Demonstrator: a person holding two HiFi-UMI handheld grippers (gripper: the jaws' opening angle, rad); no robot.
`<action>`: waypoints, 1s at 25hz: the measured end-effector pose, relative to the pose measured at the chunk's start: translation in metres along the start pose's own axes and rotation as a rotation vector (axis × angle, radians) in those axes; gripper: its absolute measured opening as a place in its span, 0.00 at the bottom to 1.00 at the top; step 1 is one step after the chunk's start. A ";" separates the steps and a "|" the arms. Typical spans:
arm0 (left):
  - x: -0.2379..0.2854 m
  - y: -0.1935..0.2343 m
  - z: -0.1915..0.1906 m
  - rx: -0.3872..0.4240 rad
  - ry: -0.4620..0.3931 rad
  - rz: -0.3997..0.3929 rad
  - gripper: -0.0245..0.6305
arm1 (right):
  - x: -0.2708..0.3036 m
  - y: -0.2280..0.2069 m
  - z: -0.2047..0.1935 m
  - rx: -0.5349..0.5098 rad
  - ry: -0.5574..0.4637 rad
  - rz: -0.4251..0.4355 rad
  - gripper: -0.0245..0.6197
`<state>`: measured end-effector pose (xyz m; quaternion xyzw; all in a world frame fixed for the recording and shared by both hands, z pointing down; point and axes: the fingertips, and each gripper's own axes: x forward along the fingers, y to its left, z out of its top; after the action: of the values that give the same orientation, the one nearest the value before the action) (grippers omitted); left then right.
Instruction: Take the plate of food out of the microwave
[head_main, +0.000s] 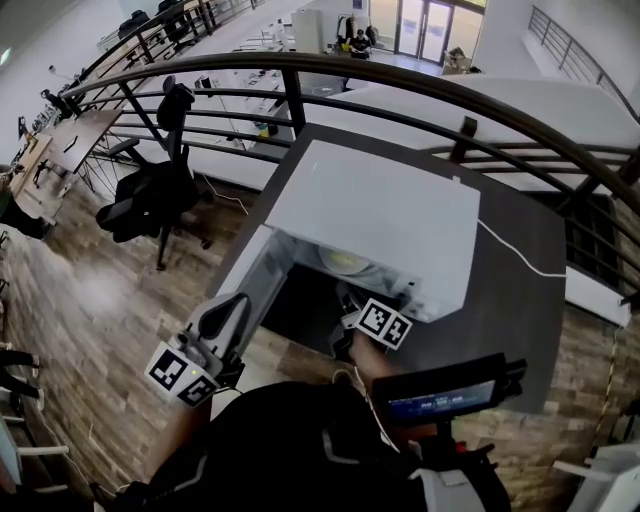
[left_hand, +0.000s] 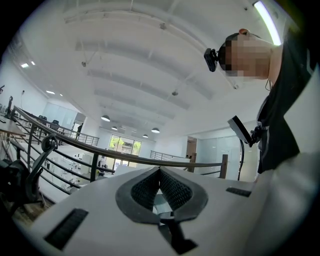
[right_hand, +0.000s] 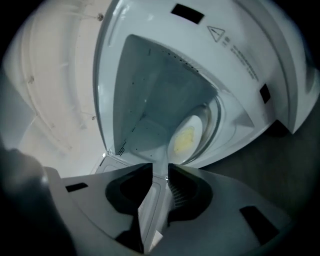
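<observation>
The white microwave (head_main: 375, 215) stands on a dark table with its door (head_main: 245, 285) swung open to the left. Inside on the turntable lies a pale plate (head_main: 345, 263) with yellow food (right_hand: 186, 139). My right gripper (head_main: 350, 305) is at the mouth of the oven, in front of the plate and apart from it. In the right gripper view, rolled to one side, its jaws (right_hand: 160, 167) stand a little apart, with a white edge of the oven's front showing through the gap. My left gripper (head_main: 232, 305) hangs to the left of the door, shut and holding nothing (left_hand: 159, 170).
The dark table (head_main: 510, 300) runs on to the right of the microwave, with a white cable (head_main: 520, 258) across it. A curved railing (head_main: 400, 90) passes behind. A black office chair (head_main: 150, 195) stands on the wood floor at left. A screen device (head_main: 445, 395) sits on the person's chest.
</observation>
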<state>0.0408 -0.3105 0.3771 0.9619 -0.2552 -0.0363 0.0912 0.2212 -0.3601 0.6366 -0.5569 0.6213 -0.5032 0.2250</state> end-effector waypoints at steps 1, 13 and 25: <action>0.000 0.001 0.000 -0.001 -0.003 0.004 0.04 | 0.002 -0.006 -0.002 0.017 0.002 -0.010 0.16; 0.002 0.006 -0.003 0.003 0.021 0.044 0.04 | 0.018 -0.046 -0.011 0.245 0.014 -0.038 0.31; -0.004 0.011 -0.001 0.039 0.045 0.120 0.04 | 0.034 -0.060 -0.001 0.433 -0.019 0.001 0.38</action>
<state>0.0327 -0.3176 0.3803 0.9471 -0.3108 -0.0041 0.0802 0.2385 -0.3831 0.6988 -0.4999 0.4967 -0.6196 0.3457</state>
